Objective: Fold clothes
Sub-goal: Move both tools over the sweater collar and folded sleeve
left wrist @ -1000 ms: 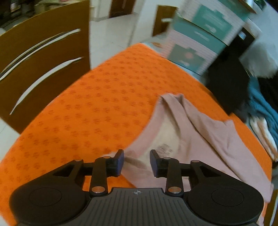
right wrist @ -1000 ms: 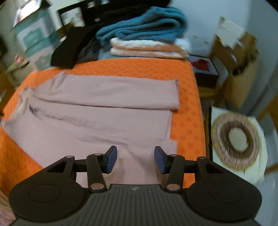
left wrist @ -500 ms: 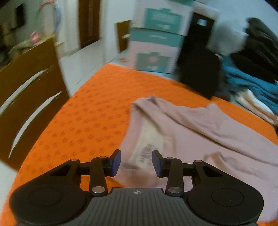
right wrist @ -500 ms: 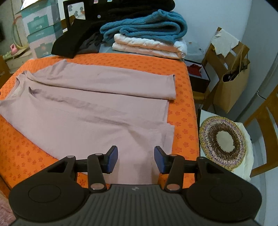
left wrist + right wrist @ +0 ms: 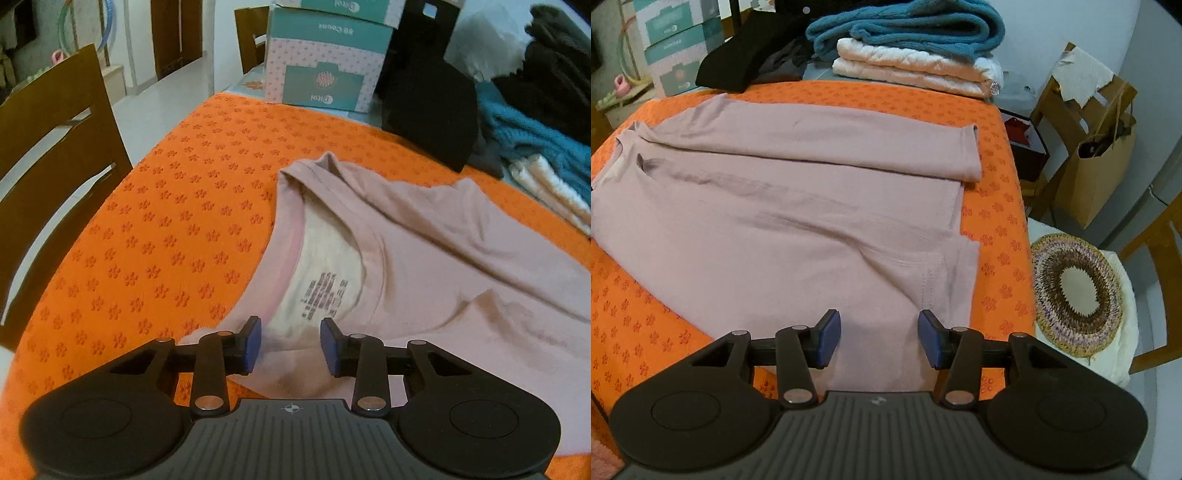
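Observation:
A dusty-pink long-sleeved shirt lies flat on the orange patterned table cover, one sleeve folded across its far side. In the left wrist view its neckline and printed inner label face me. My left gripper hovers low over the near shoulder by the collar; its jaws are closing, with shirt fabric lying in the gap and the pads not pressing on it. My right gripper stands open just above the shirt's near hem corner, nothing gripped.
A wooden chair stands at the table's left. Teal-and-white boxes and a black item sit at the far end. Folded clothes are stacked at the back. A paper bag and round woven mat are at the right.
Both grippers have sunk closer to the shirt. The left one rolled until the table looks level, and its jaws narrowed slightly. The right jaws kept their width.

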A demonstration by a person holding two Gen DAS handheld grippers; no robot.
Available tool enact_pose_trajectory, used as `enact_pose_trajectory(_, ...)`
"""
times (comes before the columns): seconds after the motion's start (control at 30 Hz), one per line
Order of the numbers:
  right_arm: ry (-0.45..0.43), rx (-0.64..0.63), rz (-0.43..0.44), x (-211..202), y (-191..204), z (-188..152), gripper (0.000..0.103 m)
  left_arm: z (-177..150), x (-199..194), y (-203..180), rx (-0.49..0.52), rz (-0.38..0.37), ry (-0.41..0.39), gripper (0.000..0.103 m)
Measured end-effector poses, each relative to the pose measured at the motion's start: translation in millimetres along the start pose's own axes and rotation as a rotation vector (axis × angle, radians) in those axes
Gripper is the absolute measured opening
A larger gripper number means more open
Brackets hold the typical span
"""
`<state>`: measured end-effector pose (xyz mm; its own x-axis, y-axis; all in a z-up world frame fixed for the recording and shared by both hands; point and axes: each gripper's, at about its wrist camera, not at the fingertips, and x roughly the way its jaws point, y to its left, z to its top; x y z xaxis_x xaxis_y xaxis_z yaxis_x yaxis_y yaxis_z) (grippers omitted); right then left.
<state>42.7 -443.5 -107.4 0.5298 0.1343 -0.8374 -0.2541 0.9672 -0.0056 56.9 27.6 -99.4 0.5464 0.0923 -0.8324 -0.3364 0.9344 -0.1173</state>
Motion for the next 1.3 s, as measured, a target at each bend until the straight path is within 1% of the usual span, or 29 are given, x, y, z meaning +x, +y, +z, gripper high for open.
enact_pose_trajectory(0.07,-0.019,0.001,0.011,-6,2,4,0.053,2,-8,0,-0.019,-0.017,-0.01,0.039)
enact_pose_trajectory(0.2,-0.043,0.003,0.018,-11,6,10,0.055,1,-23,-5,-0.013,-0.043,-0.024,0.041)
enact_pose_trajectory(0.27,-0.038,0.005,0.022,-7,7,11,0.057,-3,-23,-6,-0.006,-0.043,-0.015,0.042)
enact_pose_trajectory(0.43,0.002,0.002,0.033,13,6,8,0.057,-12,-8,-3,0.007,-0.013,0.012,0.043)
enact_pose_trajectory(0.5,0.001,-0.008,0.042,17,6,7,0.062,-13,-3,-3,0.017,-0.008,0.014,0.044)
enact_pose_trajectory(0.53,0.0,-0.015,0.045,18,6,8,0.062,-12,-2,-4,0.022,-0.007,0.013,0.044)
enact_pose_trajectory(0.63,0.013,-0.026,0.047,17,5,13,0.062,-4,-6,-4,0.007,-0.015,0.016,0.044)
enact_pose_trajectory(0.83,-0.029,-0.038,0.051,-2,2,27,0.062,13,-18,-5,0.0,-0.041,0.018,0.045)
enact_pose_trajectory(0.9,-0.041,-0.046,0.053,-8,-1,32,0.062,20,-22,-8,0.012,-0.055,0.018,0.048)
enact_pose_trajectory(1.07,-0.061,-0.062,0.063,-18,-12,50,0.062,37,-28,-16,0.032,-0.081,0.016,0.049)
enact_pose_trajectory(1.17,-0.066,-0.066,0.073,-20,-18,61,0.063,45,-29,-21,0.036,-0.094,0.018,0.053)
enact_pose_trajectory(1.23,-0.068,-0.068,0.078,-20,-23,68,0.063,51,-27,-25,0.045,-0.106,0.021,0.054)
enact_pose_trajectory(1.3,-0.064,-0.066,0.083,-17,-27,75,0.065,57,-26,-31,0.071,-0.116,0.015,0.054)
